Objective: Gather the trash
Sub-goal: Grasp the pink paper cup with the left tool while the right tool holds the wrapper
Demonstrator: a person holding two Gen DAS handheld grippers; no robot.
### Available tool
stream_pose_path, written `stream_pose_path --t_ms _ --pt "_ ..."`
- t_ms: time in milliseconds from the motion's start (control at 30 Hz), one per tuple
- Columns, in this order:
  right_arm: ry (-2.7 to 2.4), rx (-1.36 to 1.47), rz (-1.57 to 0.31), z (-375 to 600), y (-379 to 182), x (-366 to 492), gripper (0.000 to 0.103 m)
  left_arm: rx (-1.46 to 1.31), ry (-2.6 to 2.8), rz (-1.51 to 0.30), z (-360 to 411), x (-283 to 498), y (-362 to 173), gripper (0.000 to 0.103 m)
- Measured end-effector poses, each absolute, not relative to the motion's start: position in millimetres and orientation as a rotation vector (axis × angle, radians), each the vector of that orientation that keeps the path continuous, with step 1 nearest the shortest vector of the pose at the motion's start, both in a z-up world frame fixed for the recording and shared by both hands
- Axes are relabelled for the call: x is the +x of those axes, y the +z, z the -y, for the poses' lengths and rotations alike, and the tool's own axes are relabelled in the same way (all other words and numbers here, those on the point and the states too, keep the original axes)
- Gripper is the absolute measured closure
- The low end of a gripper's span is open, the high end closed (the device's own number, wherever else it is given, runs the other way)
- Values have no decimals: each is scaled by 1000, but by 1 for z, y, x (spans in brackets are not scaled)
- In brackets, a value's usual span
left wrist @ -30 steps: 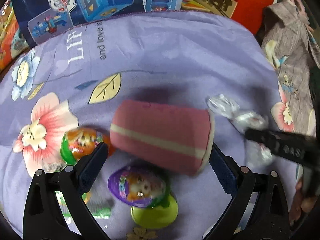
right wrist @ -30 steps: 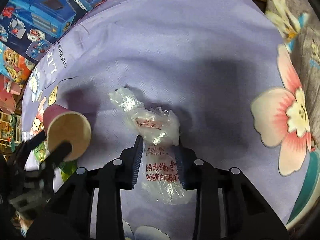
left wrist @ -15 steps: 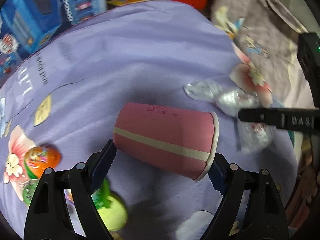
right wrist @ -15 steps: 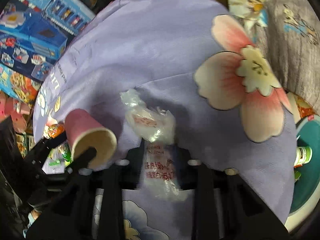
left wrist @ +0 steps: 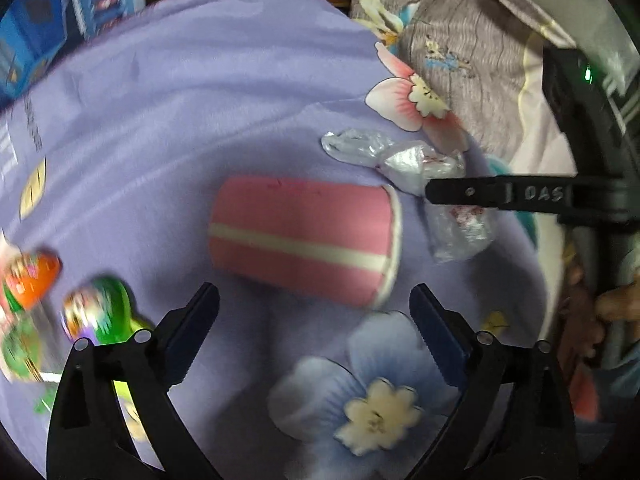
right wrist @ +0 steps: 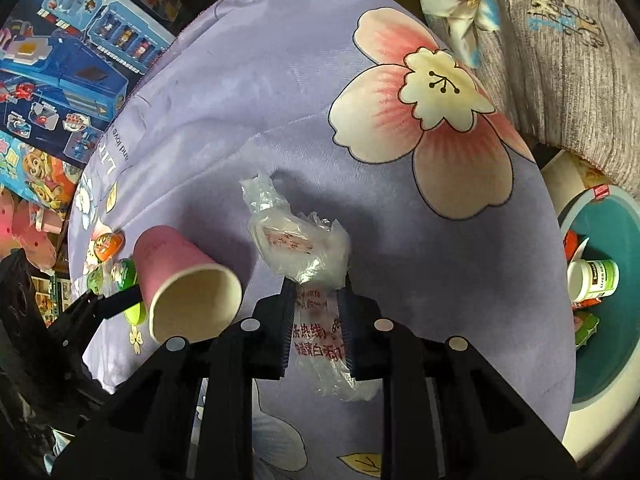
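A pink paper cup (left wrist: 304, 240) with a cream stripe lies on its side just ahead of my left gripper (left wrist: 314, 304), whose jaws are open and no longer touch it. The cup shows in the right wrist view (right wrist: 180, 276), mouth toward the camera. My right gripper (right wrist: 316, 300) is shut on a crumpled clear plastic bag (right wrist: 300, 248) with red print. In the left wrist view the bag (left wrist: 416, 164) sits right of the cup, with a right finger (left wrist: 500, 194) across it.
A purple flowered cloth (right wrist: 280, 80) covers the surface. Toy capsule eggs (left wrist: 96, 312) lie at the left. A teal bin (right wrist: 604, 300) with a white bottle inside stands at the right, below the cloth's edge. Toy boxes (right wrist: 60, 72) and grey fabric (left wrist: 480, 60) lie behind.
My left gripper held the cup and carried it right, then opened; the cup now sits free ahead of the jaws. My right gripper moved right with the bag, bringing the teal bin into view.
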State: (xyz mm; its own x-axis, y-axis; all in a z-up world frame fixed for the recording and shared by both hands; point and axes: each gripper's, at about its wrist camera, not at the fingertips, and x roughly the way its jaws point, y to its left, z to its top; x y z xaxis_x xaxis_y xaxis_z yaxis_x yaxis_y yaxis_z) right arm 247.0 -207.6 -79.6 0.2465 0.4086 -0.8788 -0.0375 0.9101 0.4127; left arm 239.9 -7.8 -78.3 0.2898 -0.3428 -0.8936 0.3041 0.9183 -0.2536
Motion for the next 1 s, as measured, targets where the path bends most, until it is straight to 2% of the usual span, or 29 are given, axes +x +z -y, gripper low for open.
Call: stream_pose_path --t_ms 200,433,1000 --pt "307 371 -1303 222 -87 232 84 -225 -368 -1258 -5 243 -73 6" --pt "314 396 -1299 241 -89 220 84 -577 -257 -1300 -33 272 -78 6" --pt "275 339 -1250 281 -88 225 84 -416 -105 -1376 39 305 -107 6"
